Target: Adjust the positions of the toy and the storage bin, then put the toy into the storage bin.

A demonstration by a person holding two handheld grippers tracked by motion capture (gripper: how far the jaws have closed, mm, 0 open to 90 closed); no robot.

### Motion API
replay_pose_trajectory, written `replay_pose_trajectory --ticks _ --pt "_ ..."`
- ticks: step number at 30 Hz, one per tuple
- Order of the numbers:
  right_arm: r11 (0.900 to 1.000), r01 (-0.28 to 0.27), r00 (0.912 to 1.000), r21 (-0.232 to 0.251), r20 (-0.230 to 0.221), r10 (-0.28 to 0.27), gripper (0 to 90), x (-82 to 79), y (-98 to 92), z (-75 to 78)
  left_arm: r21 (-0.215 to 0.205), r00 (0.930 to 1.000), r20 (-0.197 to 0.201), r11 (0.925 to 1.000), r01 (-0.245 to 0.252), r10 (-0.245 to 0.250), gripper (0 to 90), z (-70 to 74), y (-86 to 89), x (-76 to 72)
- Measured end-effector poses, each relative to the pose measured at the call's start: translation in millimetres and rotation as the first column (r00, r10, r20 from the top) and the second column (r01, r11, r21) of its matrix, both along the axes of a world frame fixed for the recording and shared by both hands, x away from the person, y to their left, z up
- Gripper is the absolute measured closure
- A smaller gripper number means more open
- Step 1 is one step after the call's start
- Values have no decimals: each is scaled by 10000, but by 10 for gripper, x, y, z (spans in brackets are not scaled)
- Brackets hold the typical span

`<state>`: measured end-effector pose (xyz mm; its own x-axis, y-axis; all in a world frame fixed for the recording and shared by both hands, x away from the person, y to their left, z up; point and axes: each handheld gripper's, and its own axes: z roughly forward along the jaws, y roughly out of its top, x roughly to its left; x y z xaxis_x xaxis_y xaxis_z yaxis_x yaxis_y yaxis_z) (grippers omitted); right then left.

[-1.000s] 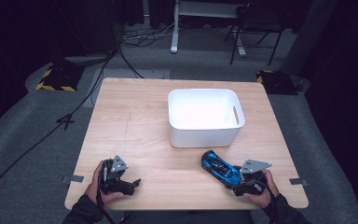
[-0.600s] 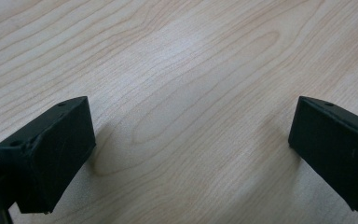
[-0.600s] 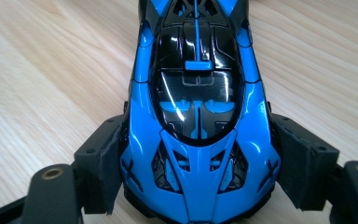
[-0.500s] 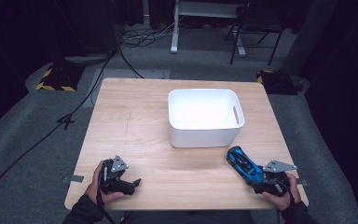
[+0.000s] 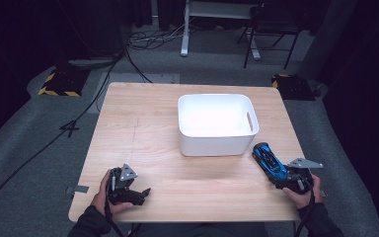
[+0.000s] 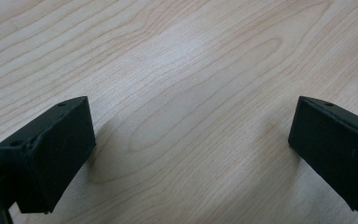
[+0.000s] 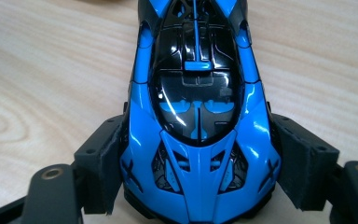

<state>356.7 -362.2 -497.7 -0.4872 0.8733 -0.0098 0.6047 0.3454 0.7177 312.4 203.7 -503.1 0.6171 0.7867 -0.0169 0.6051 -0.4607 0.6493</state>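
A blue and black toy car [image 5: 269,160] [image 7: 198,116] is clamped between the pads of my right gripper [image 5: 282,175] [image 7: 200,163], just off the white bin's near right corner. Both black pads press on the car's sides in the right gripper view. A hand holds that gripper near the table's right edge. My left gripper [image 5: 139,193] [image 6: 189,154] rests at the table's near left in the person's other hand, jaws wide apart over bare wood, nothing between them.
A white plastic bin [image 5: 217,123] with a handle slot stands mid-table, toward the far side. The wooden table [image 5: 143,133] sits on grey floor with cables, a chair and a desk base behind it.
My right gripper has carried the toy car to the right, from the table's near middle-right toward its right edge. The left gripper has stayed put.
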Motion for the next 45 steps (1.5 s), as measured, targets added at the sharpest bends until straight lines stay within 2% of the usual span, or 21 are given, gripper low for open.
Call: replay_pose_trajectory --ticks 4,6,12,15,18,25,27,29,30,36,39,45 --pt "9999 112 9999 73 14 -112 261 112 -29 -4 -19 9999 -63 9999 157 -157 6 0 -59 16" --pt "9999 85 9998 110 180 -87 255 142 -49 -20 22 9997 17 9997 227 -227 6 0 -72 26" --pt "9995 234 9989 226 392 -242 248 112 -46 -45 21 9997 36 9997 241 -241 6 0 -71 29" --pt "9990 374 9984 246 407 -383 249 107 -34 -48 -69 9994 -115 9995 316 -317 6 -3 -77 35" --pt "9996 87 9993 271 356 -97 251 121 -59 -45 21 9993 1 9993 386 -386 6 2 -72 49" --pt "9996 2 9992 273 387 -13 239 131 -62 -51 14 9992 -9 9992 401 -401 6 2 -70 48" --pt "9997 -51 9993 224 369 43 220 135 -62 -51 -138 9992 -98 9991 397 -399 7 -7 -72 38" --pt "9998 -91 9992 192 378 84 202 146 -61 -53 -28 9994 31 9994 353 -352 7 -2 -60 32" --pt "9999 -52 9994 153 351 47 193 148 -62 -52 -83 9992 -31 9992 392 -393 6 -7 -59 30" --pt "9998 61 9993 195 358 -68 195 151 -65 -53 -99 9990 -4 9989 452 -452 6 -9 -53 33" --pt "9997 -57 9993 238 382 48 240 139 -62 -49 -94 9988 -15 9987 492 -493 6 -9 -51 37" --pt "9996 -100 9991 273 407 89 244 141 -67 -48 -46 9986 19 9986 523 -523 6 -5 -50 43"
